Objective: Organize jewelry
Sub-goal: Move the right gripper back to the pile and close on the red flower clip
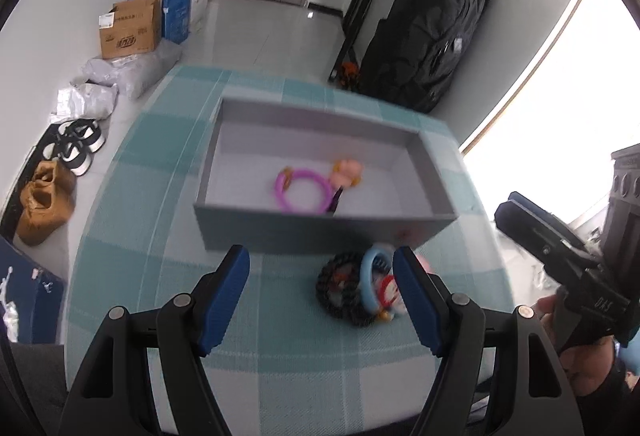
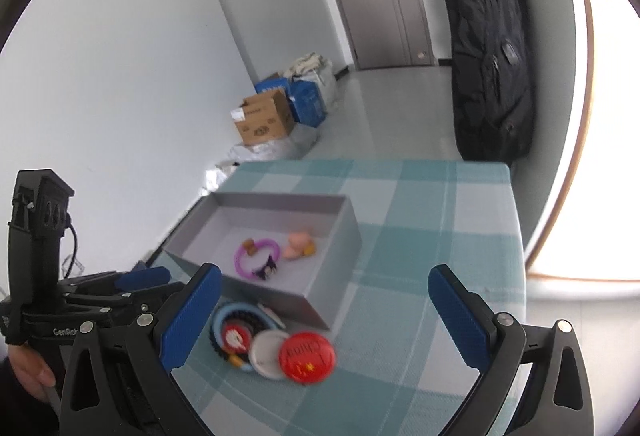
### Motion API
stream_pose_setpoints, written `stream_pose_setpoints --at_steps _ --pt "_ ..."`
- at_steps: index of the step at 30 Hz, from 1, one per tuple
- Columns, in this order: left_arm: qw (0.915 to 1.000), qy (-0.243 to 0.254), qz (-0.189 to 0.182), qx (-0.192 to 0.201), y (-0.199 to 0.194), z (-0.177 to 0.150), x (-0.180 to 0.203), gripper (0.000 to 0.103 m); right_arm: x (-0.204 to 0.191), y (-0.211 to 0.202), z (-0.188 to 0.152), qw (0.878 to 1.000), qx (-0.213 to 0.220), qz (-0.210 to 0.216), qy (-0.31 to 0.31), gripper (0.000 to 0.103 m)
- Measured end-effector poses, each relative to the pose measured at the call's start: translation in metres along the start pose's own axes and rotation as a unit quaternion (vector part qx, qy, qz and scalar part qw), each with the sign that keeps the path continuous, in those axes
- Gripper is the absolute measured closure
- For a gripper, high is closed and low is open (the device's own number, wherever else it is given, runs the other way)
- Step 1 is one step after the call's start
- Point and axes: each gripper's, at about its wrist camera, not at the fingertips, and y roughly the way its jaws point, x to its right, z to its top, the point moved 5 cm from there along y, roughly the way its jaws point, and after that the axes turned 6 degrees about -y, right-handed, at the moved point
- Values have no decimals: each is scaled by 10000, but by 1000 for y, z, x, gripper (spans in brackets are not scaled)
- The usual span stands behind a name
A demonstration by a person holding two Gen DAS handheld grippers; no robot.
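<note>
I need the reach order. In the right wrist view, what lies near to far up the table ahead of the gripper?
red badge → grey box near wall → purple ring → pink charm → box far wall.

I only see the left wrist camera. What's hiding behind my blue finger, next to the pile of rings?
Observer: A red round badge with yellow stars, lying on the checked cloth.
Operator: Is anything beside it?
Observer: Yes, a white round disc, right up against the red badge.
Operator: Is my other gripper holding something?
Observer: No, the right gripper is open and empty.
</note>
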Motion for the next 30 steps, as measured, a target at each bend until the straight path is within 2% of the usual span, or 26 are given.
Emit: stream_pose_setpoints --at_steps 5,8,13,19,21,25,30 --pt "9996 127 216 -160 6 -9 0 33 -4 5 -13 9996 -256 69 -90 0" --pt "9990 4 420 -177 6 -10 -10 33 -15 7 -20 9989 -365 245 -175 0" --pt "9983 -310 468 -152 4 -7 -24 33 -42 14 -32 9960 -537 618 -345 2" --pt "9975 -523 440 -202 6 -9 -30 33 -67 31 -42 9912 -819 894 -538 28" --pt "9973 -565 412 -203 5 -9 -31 33 -68 37 -45 9901 -921 966 -435 40" --pt "9973 -616 343 -215 5 -8 -33 33 -63 43 -45 9892 -992 1071 -116 49" --pt "9970 -677 287 -253 5 -8 -36 33 -64 42 -44 9889 -1000 1090 -120 72"
